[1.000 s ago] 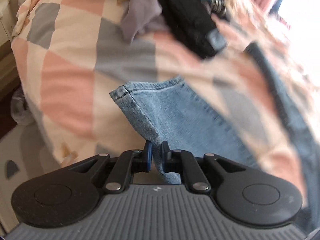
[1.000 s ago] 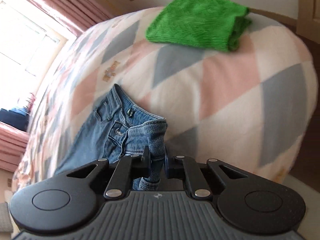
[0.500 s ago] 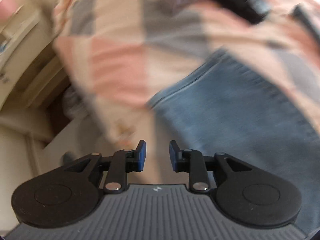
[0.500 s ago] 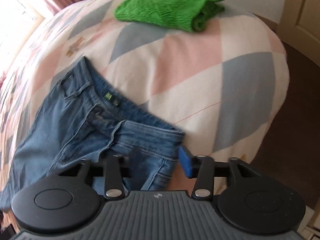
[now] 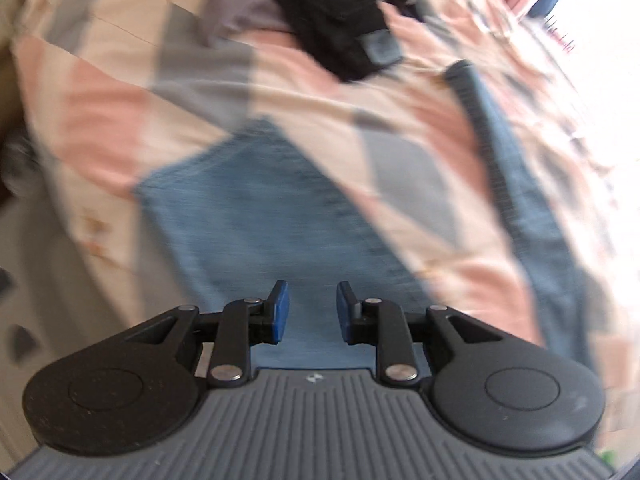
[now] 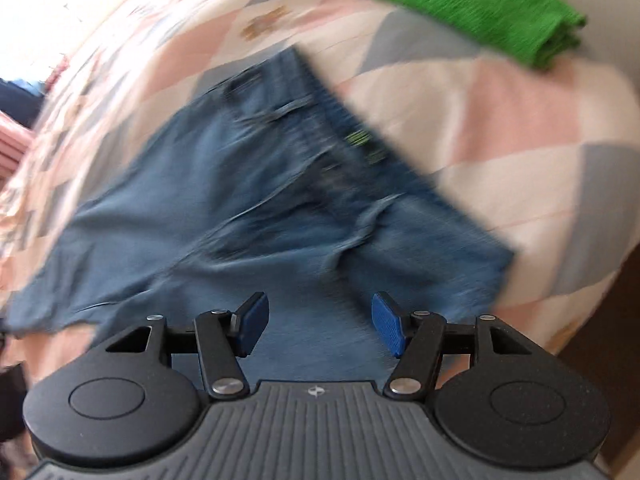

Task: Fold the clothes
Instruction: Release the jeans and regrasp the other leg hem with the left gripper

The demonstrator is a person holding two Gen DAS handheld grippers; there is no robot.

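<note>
one jeans (image 6: 248, 216) flat on quilt (image 6: 500, 112); one green towel (image 6: 480, 4); left claw (image 5: 308, 312) agape, empty; right claw (image 6: 320, 324) agape, empty

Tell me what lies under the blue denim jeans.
The blue denim jeans lie spread on the pink, grey and cream patchwork quilt. Anything beneath the denim itself is covered.

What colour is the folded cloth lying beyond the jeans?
Bright green; the folded cloth shows best in the right wrist view.
</note>
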